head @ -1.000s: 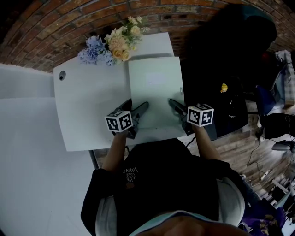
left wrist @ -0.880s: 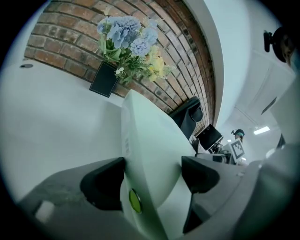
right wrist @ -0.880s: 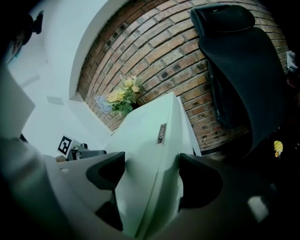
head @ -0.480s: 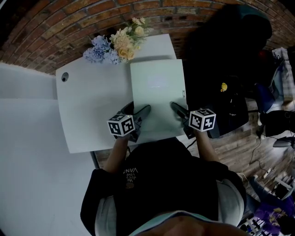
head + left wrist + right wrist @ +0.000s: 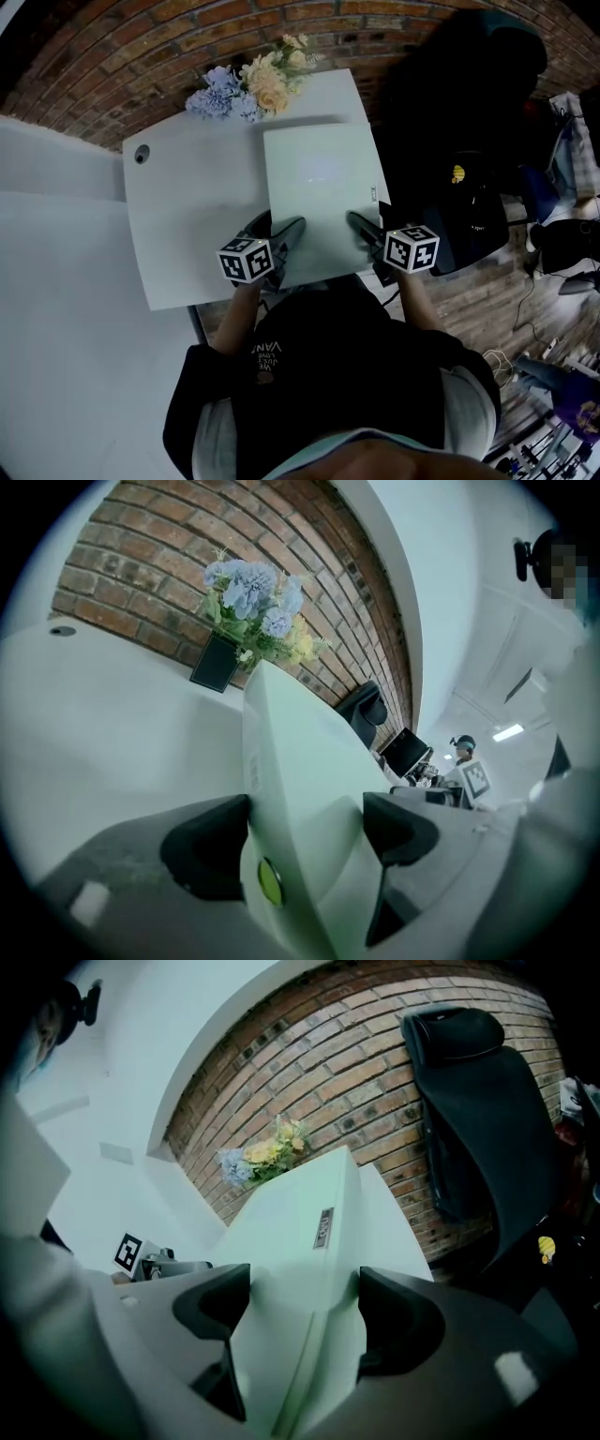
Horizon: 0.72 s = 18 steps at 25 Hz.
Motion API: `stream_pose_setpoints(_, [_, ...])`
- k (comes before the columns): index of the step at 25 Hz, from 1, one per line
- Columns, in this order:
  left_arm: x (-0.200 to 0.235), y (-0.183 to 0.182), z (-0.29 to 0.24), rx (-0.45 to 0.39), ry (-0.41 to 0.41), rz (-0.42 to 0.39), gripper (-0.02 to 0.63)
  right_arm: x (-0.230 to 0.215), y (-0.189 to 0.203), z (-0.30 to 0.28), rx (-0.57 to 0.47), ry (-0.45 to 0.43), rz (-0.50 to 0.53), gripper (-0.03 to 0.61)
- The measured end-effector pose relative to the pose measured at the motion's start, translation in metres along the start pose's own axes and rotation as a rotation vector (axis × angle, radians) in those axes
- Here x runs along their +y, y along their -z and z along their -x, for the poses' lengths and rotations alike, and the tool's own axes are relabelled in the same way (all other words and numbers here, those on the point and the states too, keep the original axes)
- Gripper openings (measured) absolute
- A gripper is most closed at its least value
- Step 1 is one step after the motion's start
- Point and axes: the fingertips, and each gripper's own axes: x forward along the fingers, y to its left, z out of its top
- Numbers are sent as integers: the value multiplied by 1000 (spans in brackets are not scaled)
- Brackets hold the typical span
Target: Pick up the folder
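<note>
A pale green folder point(image 5: 319, 187) lies over the right part of the white table point(image 5: 187, 206), its near end held by both grippers. My left gripper point(image 5: 278, 225) is shut on the folder's near left edge. In the left gripper view the folder point(image 5: 300, 752) fills the gap between the dark pads point(image 5: 206, 855) of that gripper point(image 5: 305, 841). My right gripper point(image 5: 367, 220) is shut on the near right edge. The right gripper view shows the folder point(image 5: 300, 1222) with its spine label point(image 5: 323, 1228) between this gripper's point(image 5: 305, 1316) jaws.
A bunch of blue and cream flowers point(image 5: 251, 89) stands at the table's far edge by the brick wall. A black chair point(image 5: 450, 103) is close on the right. A cable hole point(image 5: 142, 156) sits in the table's far left corner. A cluttered floor lies right.
The folder looks a little larger and shows a shadow along its far edge, as if raised slightly with both grippers. Both grippers keep their hold.
</note>
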Motion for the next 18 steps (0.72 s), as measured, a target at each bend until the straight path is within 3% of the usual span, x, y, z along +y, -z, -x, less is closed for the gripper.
stream_pose_setpoints(18, [-1, -10, 66, -60, 20, -103, 391, 65, 10, 10, -78, -6, 44, 351])
